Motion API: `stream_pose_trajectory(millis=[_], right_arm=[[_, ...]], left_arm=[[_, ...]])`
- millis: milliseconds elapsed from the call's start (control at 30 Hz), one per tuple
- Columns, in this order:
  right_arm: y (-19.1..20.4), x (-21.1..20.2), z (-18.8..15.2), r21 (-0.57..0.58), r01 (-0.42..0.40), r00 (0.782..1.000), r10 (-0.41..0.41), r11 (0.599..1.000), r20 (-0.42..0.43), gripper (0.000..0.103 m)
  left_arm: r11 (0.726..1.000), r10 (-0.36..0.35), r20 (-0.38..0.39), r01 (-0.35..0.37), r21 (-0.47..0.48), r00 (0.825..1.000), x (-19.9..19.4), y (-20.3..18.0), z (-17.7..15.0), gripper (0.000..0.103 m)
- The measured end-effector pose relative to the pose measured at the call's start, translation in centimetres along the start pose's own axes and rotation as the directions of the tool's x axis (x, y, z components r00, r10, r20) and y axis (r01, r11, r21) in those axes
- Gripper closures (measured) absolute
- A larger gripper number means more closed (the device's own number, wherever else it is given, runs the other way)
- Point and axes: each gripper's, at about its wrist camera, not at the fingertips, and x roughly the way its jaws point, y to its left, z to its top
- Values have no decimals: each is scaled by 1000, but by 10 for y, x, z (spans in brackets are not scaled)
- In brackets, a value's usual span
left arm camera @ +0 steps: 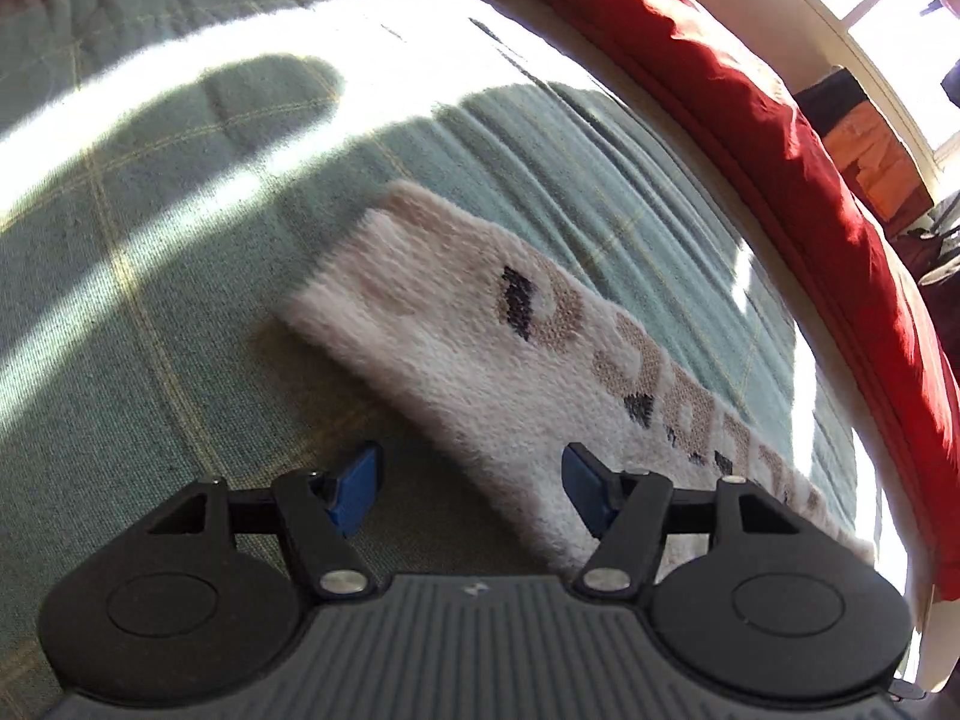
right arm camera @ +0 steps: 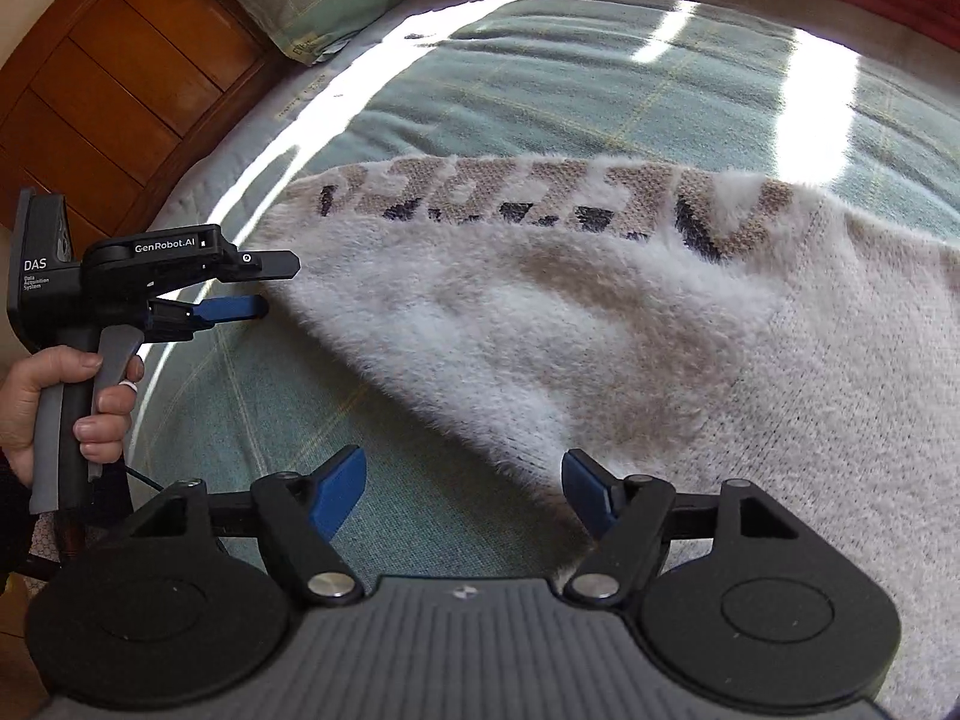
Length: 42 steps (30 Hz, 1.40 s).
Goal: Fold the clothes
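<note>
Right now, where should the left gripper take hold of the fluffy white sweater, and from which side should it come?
I would grip the narrow folded end of the sweater, the corner nearest the left gripper. It lies flat on the green bedcover with its edge free, so one finger could probably slide under it from the bare cover on that side. Both the left gripper and the right gripper are open and hold nothing.
</note>
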Motion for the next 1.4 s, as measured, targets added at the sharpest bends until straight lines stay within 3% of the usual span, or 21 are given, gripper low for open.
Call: stream_pose_trajectory(millis=[100, 133, 167, 200, 233, 333, 467, 533, 600, 667, 733, 800, 867, 933, 1000, 1067, 1133, 1267, 1400], right_arm=[[0, -2, 2, 12, 7, 1000, -7, 1000, 10, 26], [0, -2, 2, 16, 10, 1000, -10, 1000, 12, 26], [-1, -2, 2, 20, 17, 1000, -17, 1000, 11, 26], [-2, -1, 3, 25, 23, 1000, -23, 999, 10, 26], [-3, 0, 3, 31, 29, 1000, -29, 999, 8, 26], [-6, -3, 4, 55, 36, 999, -37, 998, 15, 26], [-6, -8, 4, 45, 42, 999, -43, 998, 24, 26], [-5, -12, 5, 39, 45, 998, -46, 998, 34, 26], [-5, -16, 5, 32, 34, 998, -35, 999, 43, 26], [-5, -17, 5, 24, 13, 999, -14, 1000, 49, 26], [-4, -16, 5, 19, 0, 999, -1, 1000, 53, 26], [-4, -12, 5, 24, -3, 999, 2, 1000, 40, 26], [-3, -9, 4, 34, -7, 999, 6, 999, 34, 26], [-2, -7, 3, 43, -12, 999, 11, 999, 32, 26], [-3, -7, 2, 45, -8, 999, 6, 999, 35, 26], [-4, -8, 2, 45, -4, 999, 2, 999, 37, 26], [-7, -9, 1, 44, 0, 999, -2, 999, 39, 25], [-18, -13, 1, 62, 23, 999, -26, 998, 42, 25], [-26, -18, 1, 74, 44, 997, -48, 996, 52, 25]], left_arm=[[991, -73, 43, 77, -107, 996, 8, 16, 8, 40], [992, -70, 52, 75, -106, 996, 11, 15, 11, 53], [997, -35, 57, 39, -59, 998, 14, 8, 14, 78], [1000, 22, 65, -22, 11, 998, 15, -1, 15, 89], [994, 64, 85, -71, 81, 994, 15, -11, 16, 92], [956, 139, 154, -173, 236, 978, 10, -30, 17, 92], [930, 235, 164, -271, 250, 958, 7, -23, 22, 81], [913, 285, 194, -327, 245, 939, -3, -23, 23, 82], [906, 282, 210, -332, 264, 936, -14, -31, 22, 82], [907, 230, 209, -287, 308, 950, -21, -45, 20, 77], [913, 134, 138, -177, 368, 981, -12, -64, 15, 65], [906, 40, 62, -62, 419, 997, -4, -83, 9, 62], [889, -49, -27, 56, 455, 998, 7, -101, 4, 57], [884, -67, -135, 122, 451, 989, 28, -104, -2, 56], [880, -19, -195, 109, 462, 981, 45, -101, -8, 57], [877, -29, -169, 107, 469, 985, 42, -89, -5, 57], [900, -20, -152, 83, 428, 988, 36, -73, 6, 57], [905, 74, -65, -40, 424, 995, 29, -48, 30, 62], [909, 137, -3, -125, 397, 991, 28, -51, 48, 62]])
